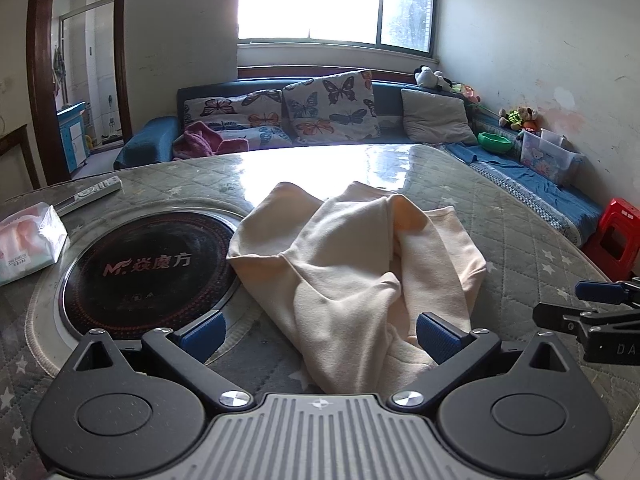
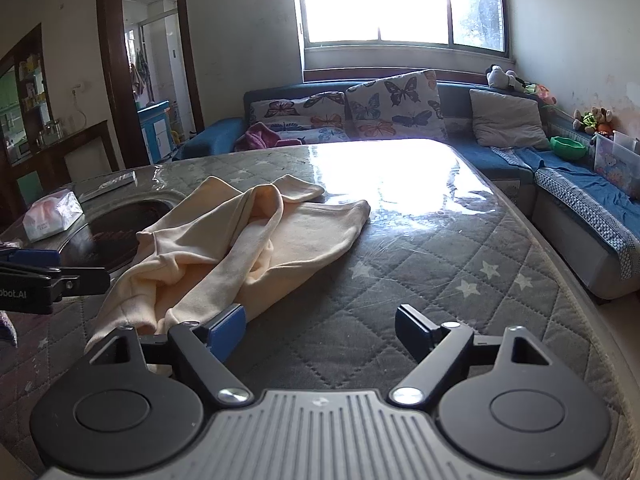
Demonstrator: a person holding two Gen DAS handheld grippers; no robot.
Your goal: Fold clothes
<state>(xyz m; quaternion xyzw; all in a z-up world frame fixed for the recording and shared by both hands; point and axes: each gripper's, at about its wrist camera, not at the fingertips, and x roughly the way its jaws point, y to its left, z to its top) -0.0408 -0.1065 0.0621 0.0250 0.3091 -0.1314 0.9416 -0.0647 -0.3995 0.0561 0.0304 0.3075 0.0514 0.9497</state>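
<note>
A: What does the left wrist view give that the right one doesn't?

B: The red stool at its right edge and the lettering on the black cooktop. The right wrist view alone shows the dark cabinet at its left edge.

A: And the fingers?

B: The left gripper stands wide apart, with cream cloth lying between its blue pads; neither pad visibly presses on it. The right gripper is also wide apart, with only quilted table cover between its jaws. Its left pad sits just beside the cloth's near edge; contact can't be told.

A: Where is the garment?

B: The cream garment lies crumpled on the table, overlapping the cooktop's right rim. In the right wrist view its long axis runs from lower left to upper right, and a folded ridge crosses its middle.
</note>
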